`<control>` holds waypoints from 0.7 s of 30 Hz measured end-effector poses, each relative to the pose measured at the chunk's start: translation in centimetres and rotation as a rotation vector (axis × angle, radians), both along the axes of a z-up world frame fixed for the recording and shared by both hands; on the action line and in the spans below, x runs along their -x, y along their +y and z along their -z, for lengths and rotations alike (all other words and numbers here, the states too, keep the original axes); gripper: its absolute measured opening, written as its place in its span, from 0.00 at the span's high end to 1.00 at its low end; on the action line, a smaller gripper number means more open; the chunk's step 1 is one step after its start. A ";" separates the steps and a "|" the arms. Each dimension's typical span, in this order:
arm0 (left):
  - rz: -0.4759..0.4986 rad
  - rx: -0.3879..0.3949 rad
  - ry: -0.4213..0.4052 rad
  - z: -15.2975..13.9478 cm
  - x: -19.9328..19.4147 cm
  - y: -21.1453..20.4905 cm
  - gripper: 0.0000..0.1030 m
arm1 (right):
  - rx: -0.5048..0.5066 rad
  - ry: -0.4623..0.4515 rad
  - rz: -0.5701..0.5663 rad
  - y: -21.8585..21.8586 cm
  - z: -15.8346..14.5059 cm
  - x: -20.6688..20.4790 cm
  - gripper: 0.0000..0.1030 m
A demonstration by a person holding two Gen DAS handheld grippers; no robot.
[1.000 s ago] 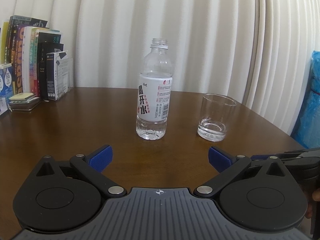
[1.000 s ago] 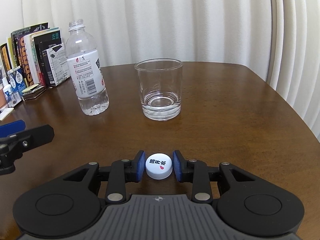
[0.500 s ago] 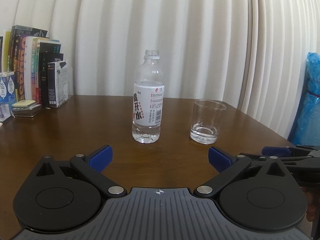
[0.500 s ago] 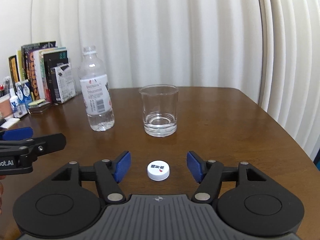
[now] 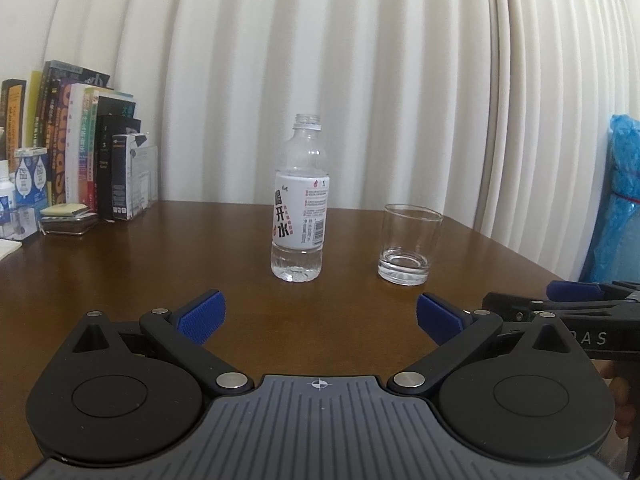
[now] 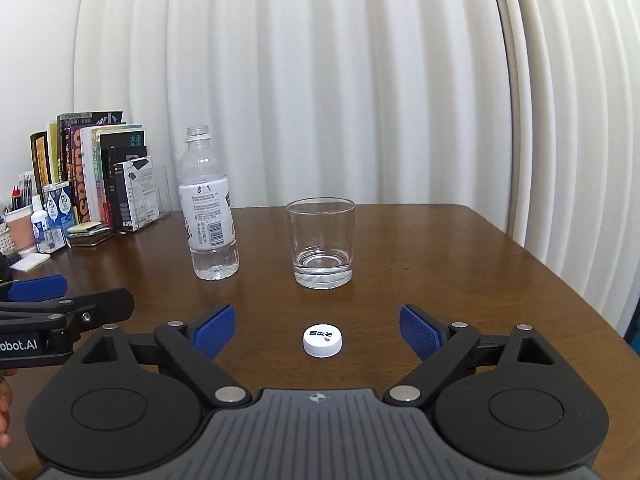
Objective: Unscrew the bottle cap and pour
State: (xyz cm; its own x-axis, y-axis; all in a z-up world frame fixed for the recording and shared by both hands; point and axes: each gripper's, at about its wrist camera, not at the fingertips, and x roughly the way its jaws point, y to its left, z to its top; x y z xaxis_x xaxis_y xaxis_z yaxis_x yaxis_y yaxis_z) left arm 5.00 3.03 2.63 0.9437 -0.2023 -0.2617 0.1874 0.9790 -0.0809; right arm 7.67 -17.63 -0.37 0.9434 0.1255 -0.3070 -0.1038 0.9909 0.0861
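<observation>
An uncapped clear water bottle (image 5: pixel 299 208) with a white label stands upright on the brown table (image 5: pixel 120 264); it also shows in the right wrist view (image 6: pixel 210 208). A little water sits at its bottom. A clear glass (image 5: pixel 408 246) stands to its right, also in the right wrist view (image 6: pixel 322 248), with a little water in it. The white cap (image 6: pixel 322 340) lies flat on the table between the open jaws of my right gripper (image 6: pixel 316 330), touching neither. My left gripper (image 5: pixel 320 316) is open and empty, well short of the bottle.
A row of books (image 5: pixel 80 152) and small boxes stands at the table's back left, with a notepad and tin (image 5: pixel 68 220) in front. White curtains hang behind. A blue bag (image 5: pixel 624 200) is past the right edge. The table's right edge (image 6: pixel 560 280) runs close to the glass.
My right gripper opened, let go of the white cap onto the table and pulled back. My left gripper drew back from the bottle, staying open.
</observation>
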 end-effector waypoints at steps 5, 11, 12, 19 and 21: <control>0.000 -0.002 -0.018 0.3 0.8 0.0 0.00 | -0.003 -0.042 0.008 0.2 0.4 1.4 0.08; -0.031 -0.008 -0.028 0.9 0.9 -0.2 0.00 | -0.037 -0.096 0.023 -0.4 0.8 2.2 0.02; -0.035 -0.006 -0.032 1.0 0.9 -0.2 0.00 | -0.048 -0.100 0.030 -0.7 0.9 2.2 0.02; -0.067 -0.003 -0.041 1.7 0.8 -0.3 0.00 | -0.072 -0.143 0.046 -1.2 2.1 2.6 0.01; -0.081 -0.007 -0.050 1.9 0.9 -0.4 0.00 | -0.065 -0.182 0.051 -1.2 2.3 3.0 0.00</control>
